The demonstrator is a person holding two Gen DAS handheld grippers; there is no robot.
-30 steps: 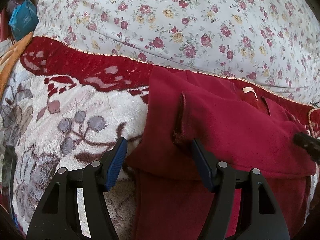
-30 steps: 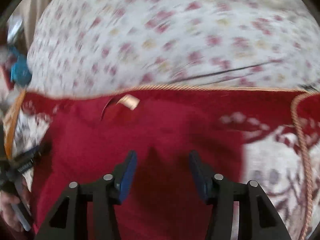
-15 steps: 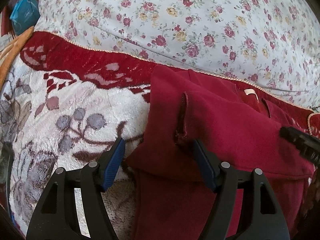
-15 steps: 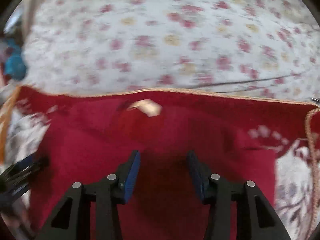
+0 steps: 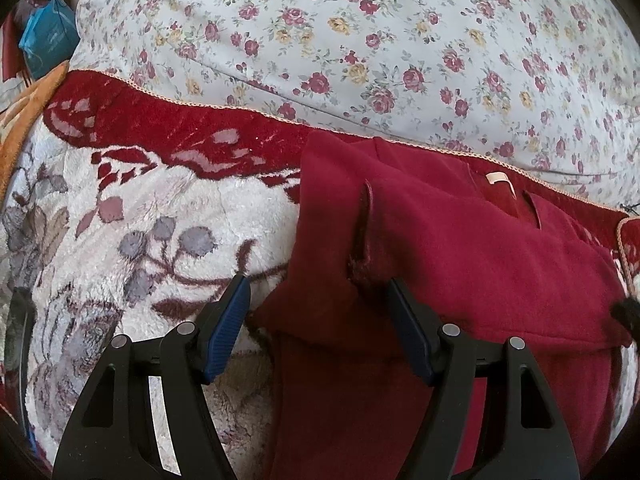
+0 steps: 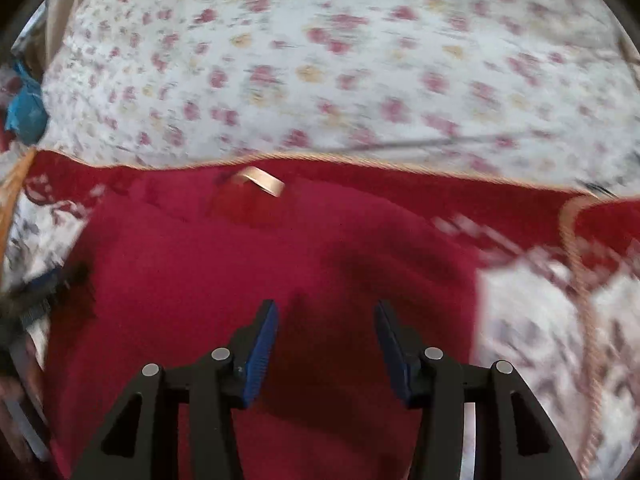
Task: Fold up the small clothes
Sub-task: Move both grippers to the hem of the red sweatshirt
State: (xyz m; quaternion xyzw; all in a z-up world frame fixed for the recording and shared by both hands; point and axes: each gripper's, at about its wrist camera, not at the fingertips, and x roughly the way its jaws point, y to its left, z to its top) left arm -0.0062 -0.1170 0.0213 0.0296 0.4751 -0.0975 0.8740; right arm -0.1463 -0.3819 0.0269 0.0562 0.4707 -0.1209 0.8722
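Note:
A small dark red garment [image 5: 460, 256] lies on a plush blanket, its top part folded down over the lower part, a beige neck label [image 5: 498, 180] showing. My left gripper [image 5: 316, 312] is open, its jaws straddling the garment's left folded corner. In the right wrist view the same garment [image 6: 248, 276] fills the middle, label [image 6: 262, 180] at the far edge. My right gripper [image 6: 326, 332] is open and empty just above the cloth. Its tip [image 5: 626, 314] shows at the right edge of the left wrist view.
The plush blanket [image 5: 132, 232] is white with grey flowers and a red border with corded trim. A floral pillow or duvet [image 5: 360, 48] rises behind it. A blue bag [image 5: 46, 40] sits far left. The blanket's corded corner [image 6: 576, 248] lies right of the garment.
My right gripper has slid to the right over the garment, and its view is blurred by the motion. My left gripper has stayed open at the left folded corner, nearly still.

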